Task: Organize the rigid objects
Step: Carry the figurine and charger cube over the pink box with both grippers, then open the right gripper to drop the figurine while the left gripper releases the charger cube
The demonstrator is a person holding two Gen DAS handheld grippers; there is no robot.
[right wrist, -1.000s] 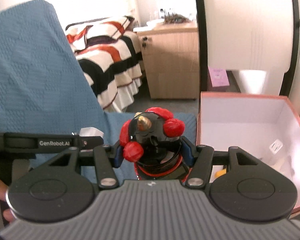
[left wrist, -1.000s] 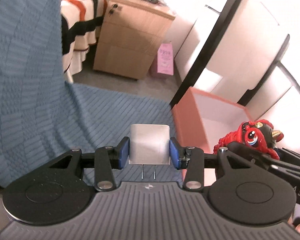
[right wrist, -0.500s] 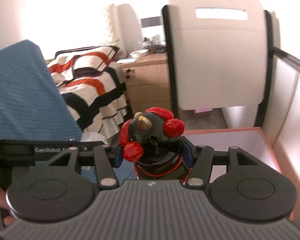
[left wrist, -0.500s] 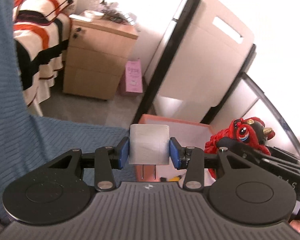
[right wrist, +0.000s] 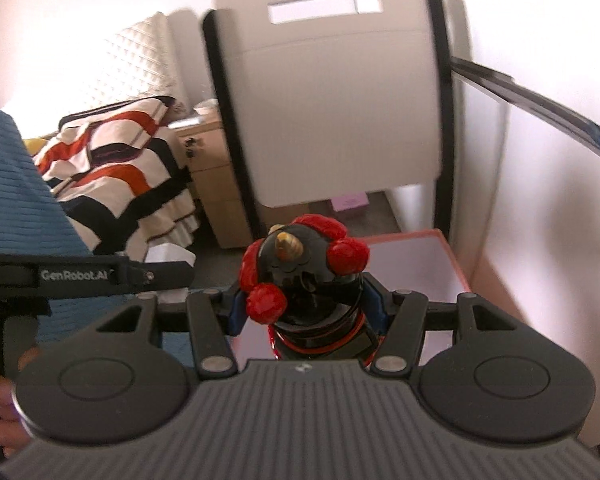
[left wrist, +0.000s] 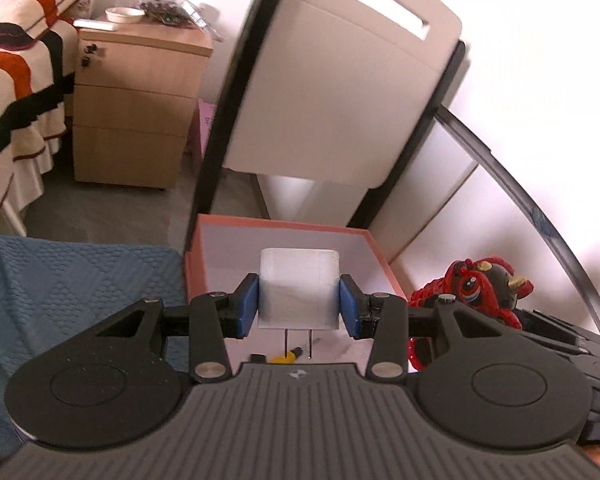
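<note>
Holding a white plug adapter [left wrist: 298, 288] between its blue pads, your left gripper [left wrist: 299, 306] hangs over the open salmon-pink box [left wrist: 284, 225]; the adapter's two metal prongs point back toward the camera, and its body sits squarely between the pads, pressed on both sides. Below it, on the box's pale floor, you can make out a small yellow object [left wrist: 286, 356], though it is too hidden to name. Your right gripper [right wrist: 306, 308] is clamped on a black figurine with red puffs and a gold horn [right wrist: 300, 268], held upright with its base down between the fingers. From the left wrist view that same figurine [left wrist: 474, 288] shows just to the right of the box, off its right rim. From the right wrist view the box [right wrist: 454, 260] lies ahead and slightly right, beneath the figurine. A blue quilted cover [left wrist: 68, 284] lies to the left of the box, touching its left wall. Behind the box stands a white chair [left wrist: 340, 92], with a wooden nightstand [left wrist: 136, 108] and a striped bedspread [left wrist: 8, 92] farther left.
</note>
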